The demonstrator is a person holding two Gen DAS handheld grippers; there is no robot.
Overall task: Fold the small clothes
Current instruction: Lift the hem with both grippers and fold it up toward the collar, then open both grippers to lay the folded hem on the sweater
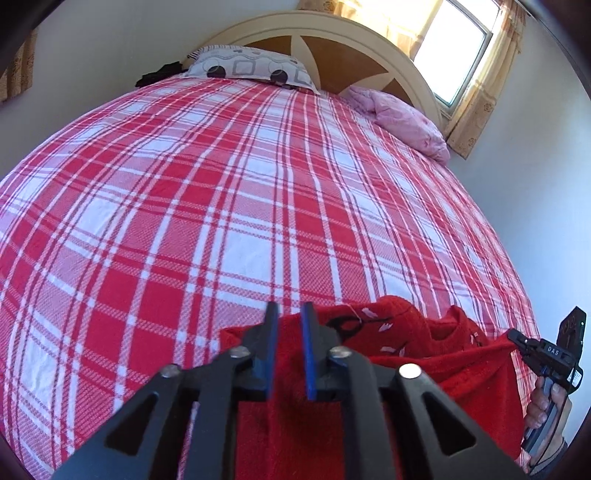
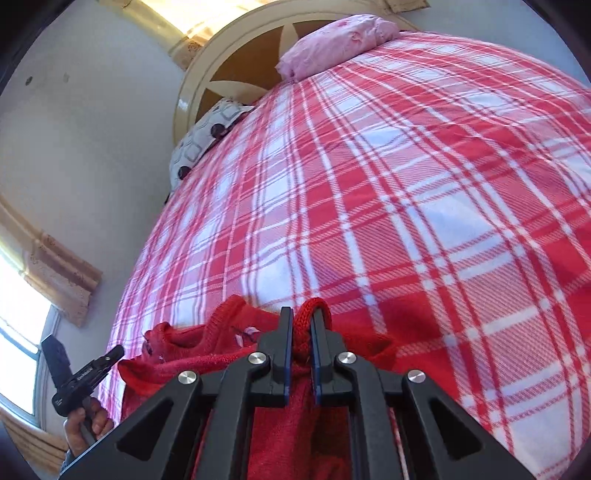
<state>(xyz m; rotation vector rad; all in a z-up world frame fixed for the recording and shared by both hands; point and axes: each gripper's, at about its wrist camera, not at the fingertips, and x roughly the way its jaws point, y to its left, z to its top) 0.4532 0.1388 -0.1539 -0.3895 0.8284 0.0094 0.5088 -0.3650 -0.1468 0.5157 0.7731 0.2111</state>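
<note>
A small red knitted sweater point(image 1: 406, 354) with white marks hangs stretched between both grippers over the near edge of the bed. My left gripper point(image 1: 290, 317) is shut on one of its corners, red knit filling the gap between the blue pads. My right gripper point(image 2: 302, 317) is shut on the other corner, a bunched knit edge point(image 2: 314, 306) poking out past the tips. The right gripper also shows in the left wrist view point(image 1: 517, 338), pinching the cloth. The left gripper shows in the right wrist view point(image 2: 118, 350) at the sweater's far end.
The bed point(image 1: 221, 184) has a red and white plaid cover. A patterned pillow point(image 1: 251, 68) and a pink pillow point(image 1: 406, 118) lie by the cream headboard point(image 1: 332, 29). A dark item point(image 1: 159, 75) lies beside the patterned pillow. A window point(image 1: 454, 48) is at right.
</note>
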